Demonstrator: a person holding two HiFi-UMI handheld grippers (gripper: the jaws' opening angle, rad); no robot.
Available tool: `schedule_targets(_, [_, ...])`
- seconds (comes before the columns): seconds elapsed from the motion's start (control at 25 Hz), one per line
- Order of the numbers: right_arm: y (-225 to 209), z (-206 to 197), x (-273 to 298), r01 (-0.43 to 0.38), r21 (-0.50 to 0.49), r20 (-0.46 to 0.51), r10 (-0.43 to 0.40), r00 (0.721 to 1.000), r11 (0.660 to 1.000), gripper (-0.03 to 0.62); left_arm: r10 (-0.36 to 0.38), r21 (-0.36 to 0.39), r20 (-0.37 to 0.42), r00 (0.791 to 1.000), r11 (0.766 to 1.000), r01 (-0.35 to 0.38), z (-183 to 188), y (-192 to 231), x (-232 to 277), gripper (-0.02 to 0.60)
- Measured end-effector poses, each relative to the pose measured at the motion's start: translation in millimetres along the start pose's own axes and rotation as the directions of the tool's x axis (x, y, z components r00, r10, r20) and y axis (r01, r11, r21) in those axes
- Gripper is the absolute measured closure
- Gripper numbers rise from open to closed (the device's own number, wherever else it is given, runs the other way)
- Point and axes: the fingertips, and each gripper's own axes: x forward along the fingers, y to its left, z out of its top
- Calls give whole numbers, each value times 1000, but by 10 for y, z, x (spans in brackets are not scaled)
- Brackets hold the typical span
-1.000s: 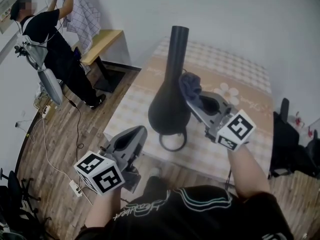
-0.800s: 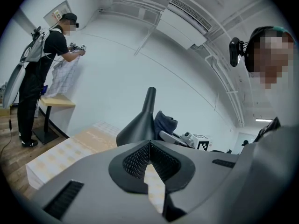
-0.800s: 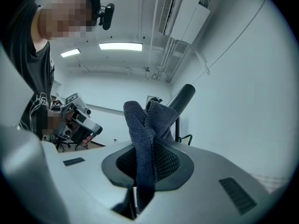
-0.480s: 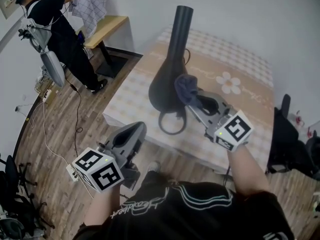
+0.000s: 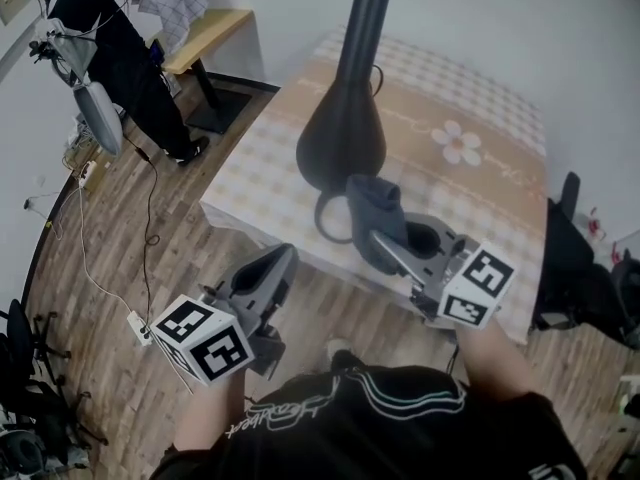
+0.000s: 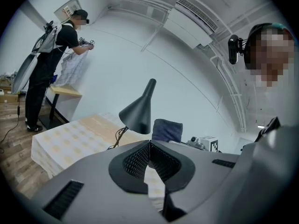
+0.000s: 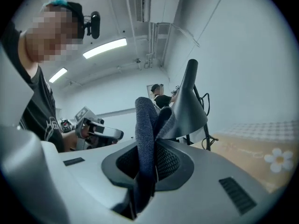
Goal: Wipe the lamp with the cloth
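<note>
A black desk lamp (image 5: 343, 138) stands on the checked table (image 5: 480, 198), its cone shade toward me and its neck rising behind. My right gripper (image 5: 385, 248) is shut on a dark blue cloth (image 5: 375, 208), which sits just in front of the shade's lower edge, near the lamp's looped cord (image 5: 330, 230). In the right gripper view the cloth (image 7: 145, 125) stands up between the jaws, with the lamp (image 7: 187, 106) right behind it. My left gripper (image 5: 265, 273) hangs over the floor left of the table, shut and holding nothing. The left gripper view shows the lamp (image 6: 139, 113) and cloth (image 6: 167, 129) ahead.
A person (image 5: 110, 38) stands at the far left by a wooden bench (image 5: 205, 33), holding up a checked fabric. Cables and a power strip (image 5: 135, 323) lie on the wood floor. Dark chairs (image 5: 570, 278) stand right of the table.
My right gripper has drawn the cloth down off the lamp shade and toward me, to the table's near edge. The left gripper has hardly moved.
</note>
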Motion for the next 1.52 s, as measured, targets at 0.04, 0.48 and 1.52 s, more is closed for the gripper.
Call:
schedule_targets(0.04, [80,0,-39,-9,36,8,9,1000,999,540,-7,0,-5,1000,1000,7,-35,-25,-22,580])
schedule_targets(0.48, [1349,-167,-501,-19,238,49,8,999,971,540,-78,45,-43,996,996,80,-421,-587,-920,580])
schedule_targets(1.52, [2880,-255,-946,49,311,77,-76,994,949,540,-186,65,-57,981,980,189,-949,-1366,-2128,580])
